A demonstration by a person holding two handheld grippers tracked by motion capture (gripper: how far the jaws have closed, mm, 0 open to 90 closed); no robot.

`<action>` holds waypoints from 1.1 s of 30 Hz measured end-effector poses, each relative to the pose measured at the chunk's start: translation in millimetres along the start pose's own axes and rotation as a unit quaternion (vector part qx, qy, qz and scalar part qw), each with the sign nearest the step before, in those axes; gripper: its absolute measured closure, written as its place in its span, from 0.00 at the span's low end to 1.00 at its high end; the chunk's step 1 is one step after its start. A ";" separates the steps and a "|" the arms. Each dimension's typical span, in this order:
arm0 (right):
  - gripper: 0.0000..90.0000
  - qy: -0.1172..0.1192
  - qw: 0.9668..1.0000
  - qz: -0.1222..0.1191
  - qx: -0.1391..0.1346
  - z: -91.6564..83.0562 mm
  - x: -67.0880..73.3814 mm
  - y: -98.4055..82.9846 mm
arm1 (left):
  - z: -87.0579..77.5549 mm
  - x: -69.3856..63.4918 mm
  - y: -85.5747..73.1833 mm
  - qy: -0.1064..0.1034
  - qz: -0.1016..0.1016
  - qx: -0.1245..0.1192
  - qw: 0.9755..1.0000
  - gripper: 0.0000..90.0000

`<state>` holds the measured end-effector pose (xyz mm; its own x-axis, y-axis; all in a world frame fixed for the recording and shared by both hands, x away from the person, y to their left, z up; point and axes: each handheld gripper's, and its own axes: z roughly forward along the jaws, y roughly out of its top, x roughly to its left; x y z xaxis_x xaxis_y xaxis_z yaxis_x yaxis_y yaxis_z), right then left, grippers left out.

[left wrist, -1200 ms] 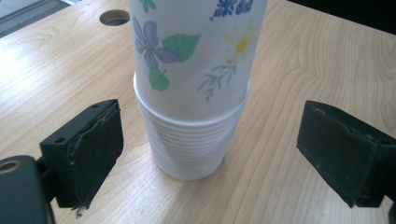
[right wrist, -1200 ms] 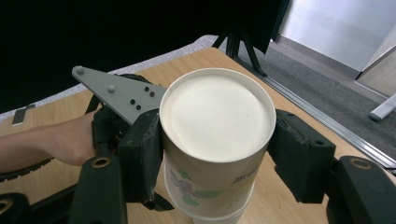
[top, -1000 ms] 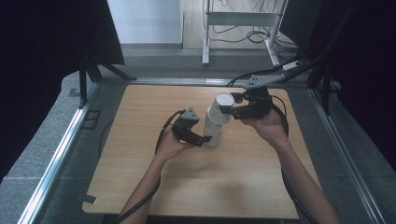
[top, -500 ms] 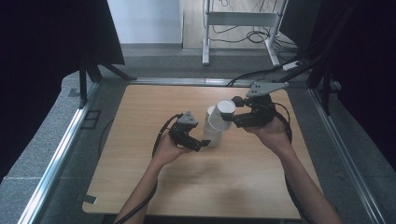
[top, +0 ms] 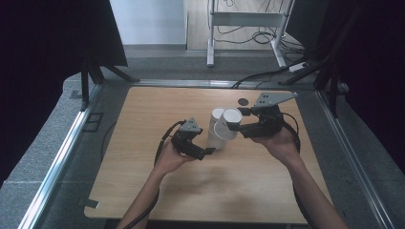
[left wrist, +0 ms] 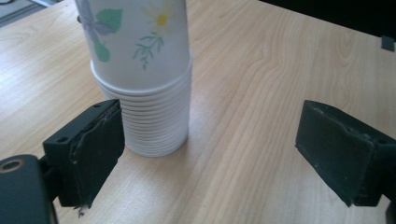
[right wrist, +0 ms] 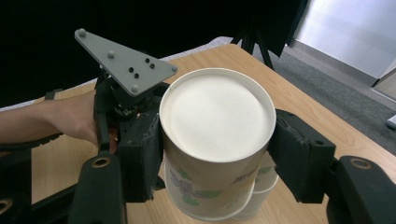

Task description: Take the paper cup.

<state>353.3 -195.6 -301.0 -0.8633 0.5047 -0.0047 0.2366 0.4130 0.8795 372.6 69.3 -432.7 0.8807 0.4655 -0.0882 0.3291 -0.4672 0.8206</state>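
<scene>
A stack of white paper cups [top: 216,136] with flower prints stands upside down mid-table. In the left gripper view the stack [left wrist: 156,116] rises just ahead of the left pad [left wrist: 93,149]. My left gripper [top: 205,151] [left wrist: 210,158] is open at the stack's base, its jaws wide apart. My right gripper [top: 232,125] [right wrist: 217,154] is shut on the topmost cup [top: 230,119] [right wrist: 217,135] near its closed base. That cup leans to the right off the stack's top [top: 217,113], and another cup [right wrist: 261,186] shows under it.
The wooden table [top: 143,114] has a metal rail [top: 62,157] along its left side and dark curtains at both sides. A small dark disc [top: 243,101] lies behind the cups. Cables trail from both grippers, and a white frame [top: 248,21] stands on the floor beyond.
Both grippers and the cups have shifted a little toward the near edge. The top cup now leans farther off the stack. Neither gripper's jaws have changed.
</scene>
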 end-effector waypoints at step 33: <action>0.42 0.022 1.000 0.006 -0.005 0.2 22.8 -53.5 | 3.2 -44.7 -16.1 -0.043 0.025 -0.021 0.999 0.01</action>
<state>321.1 -206.1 -348.3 -0.8791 0.4758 0.0266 0.2429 0.3993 0.8841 329.0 53.6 -443.8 0.9223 0.3751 -0.0929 0.2709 -0.4560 0.8477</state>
